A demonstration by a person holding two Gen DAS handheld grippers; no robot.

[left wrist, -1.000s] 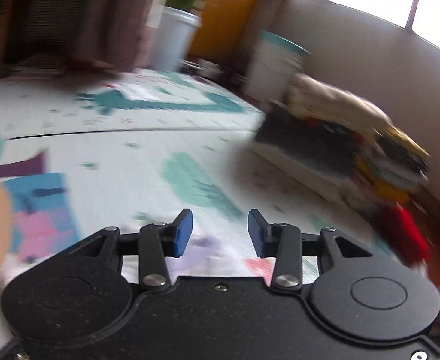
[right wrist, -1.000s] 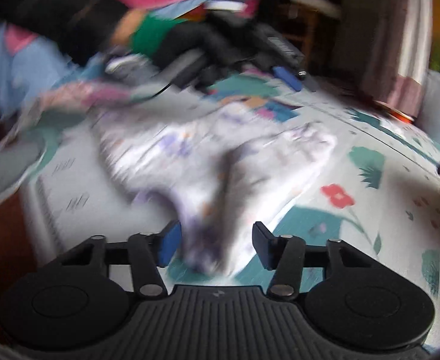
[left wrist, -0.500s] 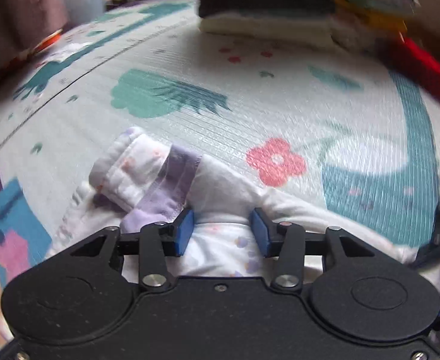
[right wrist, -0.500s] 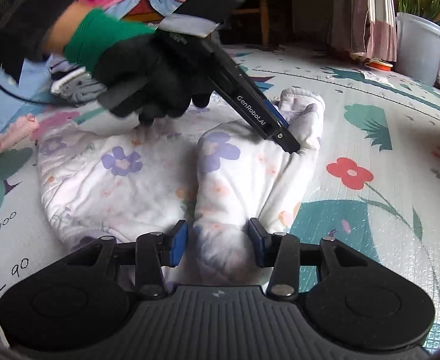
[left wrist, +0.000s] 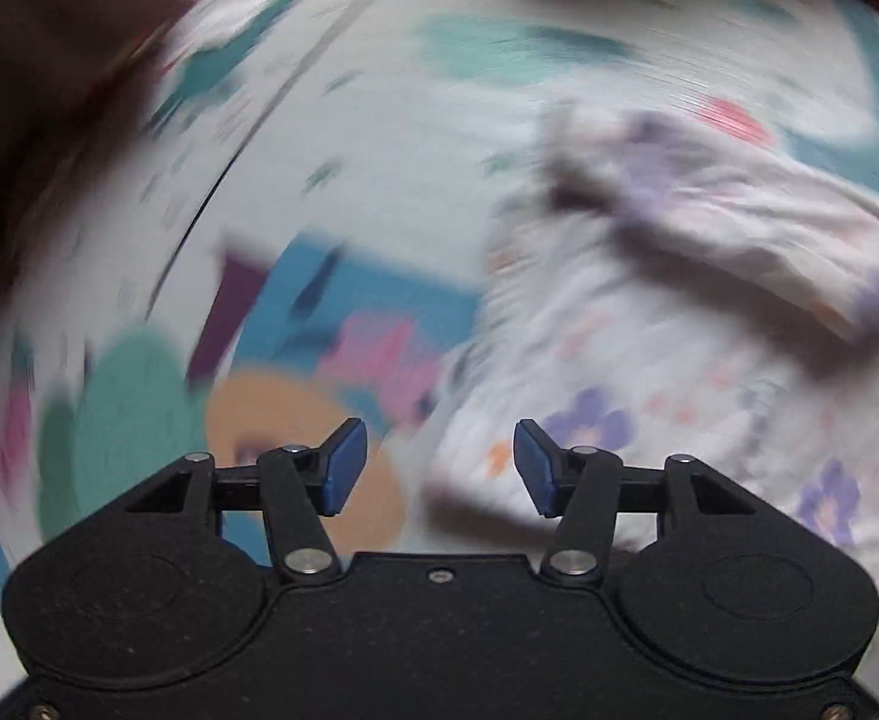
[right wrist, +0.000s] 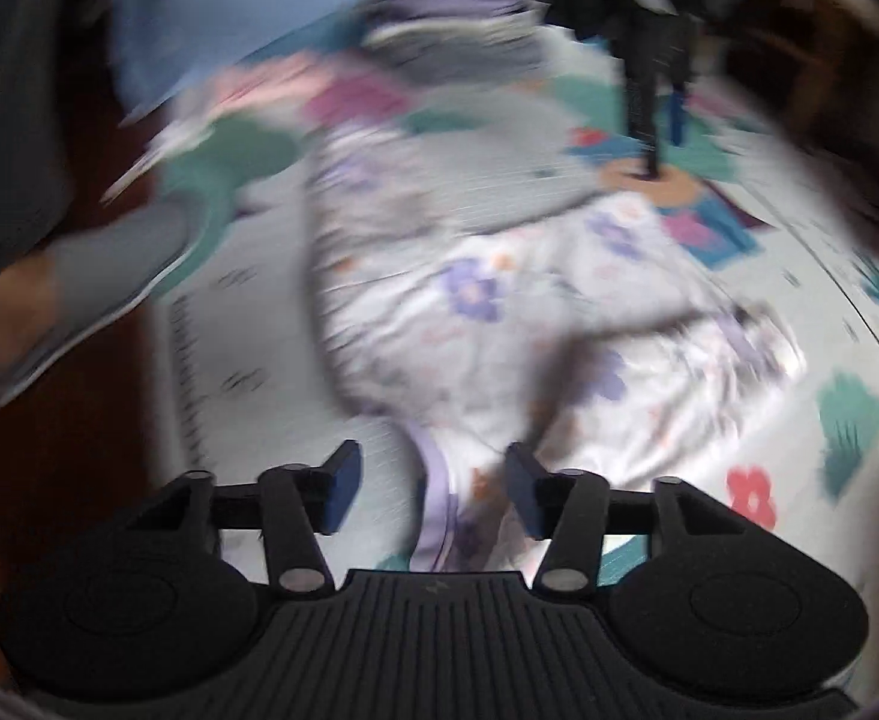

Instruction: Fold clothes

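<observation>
Left gripper (left wrist: 433,471): your jaws stand spread, with nothing between the blue pads (left wrist: 343,468); they hang over the play mat (left wrist: 343,138), at the left edge of the garment.
Right gripper (right wrist: 430,489): your jaws are spread here too, and a purple-trimmed edge of the cloth lies in the gap between them, nearer the right-hand pad; the blur hides whether either pad touches it.
Garment (left wrist: 667,324): a white piece printed with purple and orange flowers lies crumpled on the mat, filling the right half of your left wrist view, one part doubled over along the upper right. In the right wrist view the same garment (right wrist: 499,324) spreads across the middle of the mat and runs down to your jaws.
Play mat: pale, with teal shapes, a red flower (right wrist: 751,495) and a panel of blue, pink and orange patches (left wrist: 343,360) just beside the cloth.
Your left hand's tool from the other side: in the right wrist view the left gripper (right wrist: 652,102) shows dark at the top, pointing down at the far edge of the mat beyond the garment.
Surroundings: a heap of blue, pink and grey clothes (right wrist: 295,30) lies past the garment, and a grey shoe (right wrist: 103,282) rests at the mat's left edge.
Sharpness: both views are heavily smeared, so fine detail cannot be read.
</observation>
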